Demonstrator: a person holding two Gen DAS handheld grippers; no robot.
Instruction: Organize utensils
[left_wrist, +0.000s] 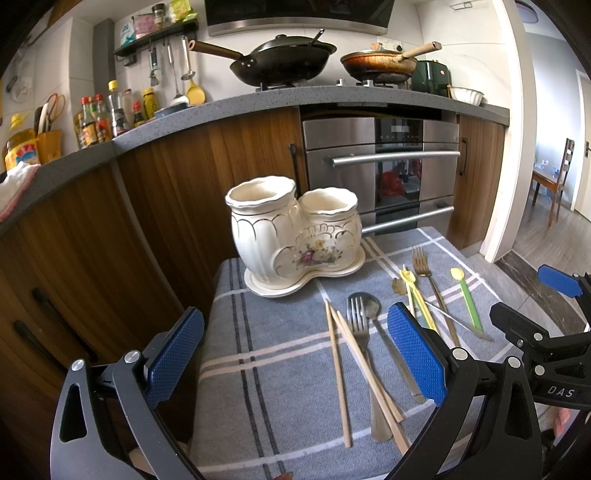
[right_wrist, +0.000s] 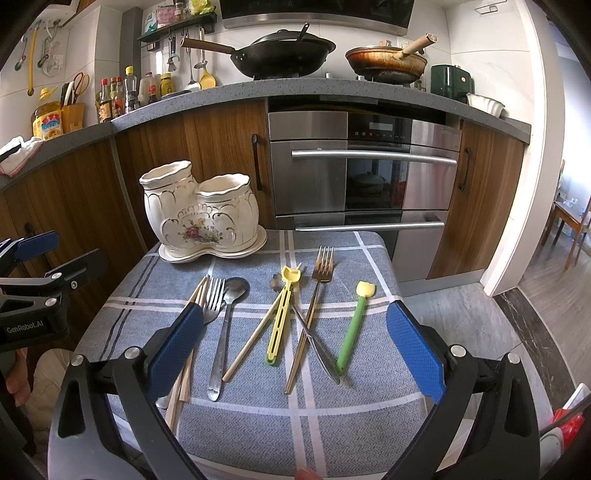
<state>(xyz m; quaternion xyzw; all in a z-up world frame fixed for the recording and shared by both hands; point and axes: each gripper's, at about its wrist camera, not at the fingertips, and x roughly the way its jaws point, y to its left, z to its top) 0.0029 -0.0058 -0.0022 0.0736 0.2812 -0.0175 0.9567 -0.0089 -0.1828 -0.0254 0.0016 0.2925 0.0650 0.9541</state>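
A cream ceramic two-pot utensil holder (left_wrist: 295, 236) (right_wrist: 199, 218) stands on its tray at the back left of a grey plaid cloth (right_wrist: 332, 413). Loose on the cloth lie wooden chopsticks (left_wrist: 338, 373), a silver fork (right_wrist: 214, 299), a spoon (right_wrist: 231, 295), a yellow plastic utensil (right_wrist: 282, 317), a gold fork (right_wrist: 317, 288), a knife (right_wrist: 317, 347) and a green-handled utensil (right_wrist: 354, 325). My left gripper (left_wrist: 295, 325) hovers open over the cloth's left part. Above the utensils' middle, my right gripper (right_wrist: 295, 317) is open with nothing in it.
Behind the small table run wooden cabinets (right_wrist: 221, 147) and a steel oven (right_wrist: 362, 166) under a grey counter (right_wrist: 258, 92) with two pans and bottles. Bare floor (right_wrist: 480, 325) lies to the right, with a chair (left_wrist: 557, 177) beyond the doorway.
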